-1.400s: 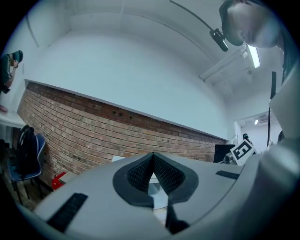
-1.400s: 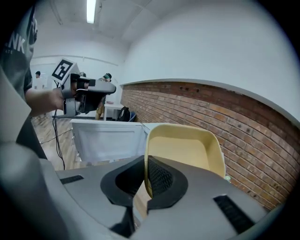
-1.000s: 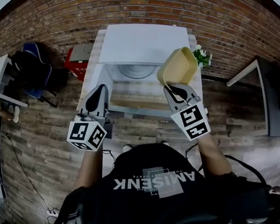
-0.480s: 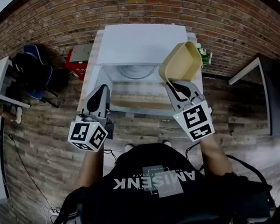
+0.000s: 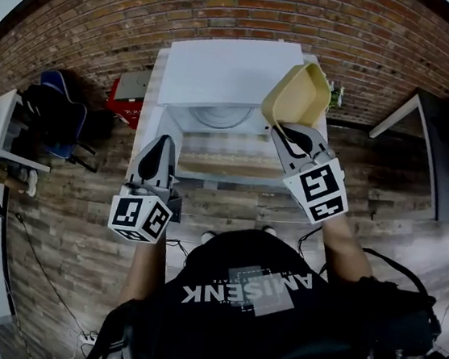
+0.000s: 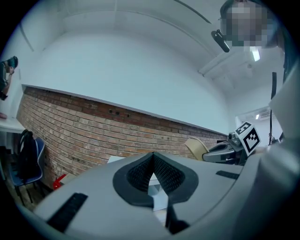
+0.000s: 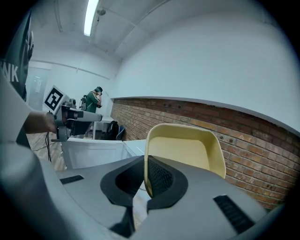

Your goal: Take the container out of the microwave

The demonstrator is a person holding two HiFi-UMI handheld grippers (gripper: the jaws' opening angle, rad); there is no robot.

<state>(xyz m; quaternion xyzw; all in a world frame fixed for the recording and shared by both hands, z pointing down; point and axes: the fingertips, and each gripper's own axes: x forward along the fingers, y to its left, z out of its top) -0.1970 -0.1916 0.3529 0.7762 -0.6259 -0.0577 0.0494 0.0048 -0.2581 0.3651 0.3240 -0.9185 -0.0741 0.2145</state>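
Note:
A pale yellow plastic container (image 5: 298, 94) hangs tilted in the air over the right end of the white microwave (image 5: 222, 65). My right gripper (image 5: 283, 129) is shut on its near rim. In the right gripper view the container (image 7: 187, 145) stands on edge, its rim pinched between the pads (image 7: 157, 176). The microwave door (image 5: 219, 156) hangs open, and the glass turntable (image 5: 216, 115) inside is bare. My left gripper (image 5: 161, 152) is held in front of the door's left end, shut with nothing in it. The left gripper view shows its jaws (image 6: 153, 157) closed and the right gripper (image 6: 225, 151) off to the right.
The microwave stands against a brick wall (image 5: 229, 13). A red box (image 5: 125, 93) and a blue chair with a dark bag (image 5: 50, 108) sit to its left. A small plant (image 5: 334, 92) is behind the container. A white table (image 5: 395, 114) lies to the right.
My right gripper has carried the yellow container a little to the right and upward, further from the microwave opening. The left gripper has stayed where it was.

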